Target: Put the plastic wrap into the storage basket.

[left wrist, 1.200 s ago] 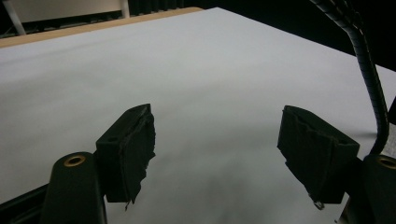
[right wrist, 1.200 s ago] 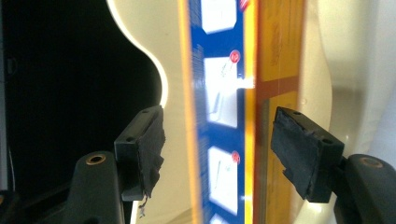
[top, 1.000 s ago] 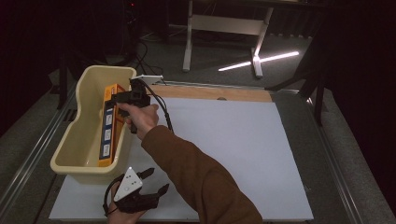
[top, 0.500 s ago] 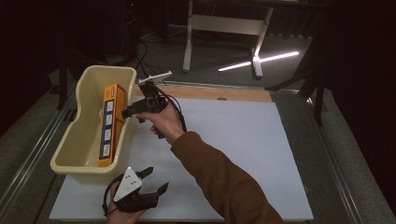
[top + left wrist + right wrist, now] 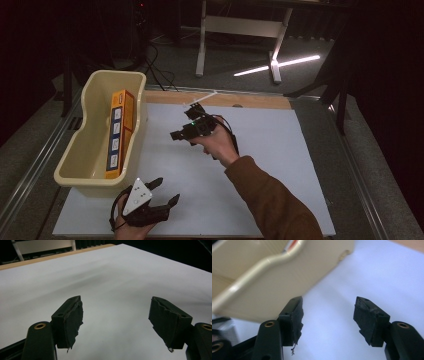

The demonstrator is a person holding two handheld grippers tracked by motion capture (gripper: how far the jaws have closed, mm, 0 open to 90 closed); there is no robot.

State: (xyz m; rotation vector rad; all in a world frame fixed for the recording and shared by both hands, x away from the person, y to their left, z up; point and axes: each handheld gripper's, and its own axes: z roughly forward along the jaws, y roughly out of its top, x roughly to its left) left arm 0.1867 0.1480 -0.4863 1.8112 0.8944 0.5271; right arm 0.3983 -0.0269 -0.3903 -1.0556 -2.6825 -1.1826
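You are pulling your right gripper [image 5: 182,125] back from the cream tub [image 5: 90,172], jaws spread and empty; the orange box [image 5: 120,131] is lying inside, delivered.

L hand-held gripper [image 5: 116,322] jaws wide apart, empty, above white sheet [image 5: 112,277]

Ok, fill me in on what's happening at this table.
A person works with two handheld grippers over a white sheet. The orange box stands on edge inside the cream tub. The right gripper, jaws open and empty, hangs above the sheet beside the tub. The left gripper rests open near the tub's front corner.
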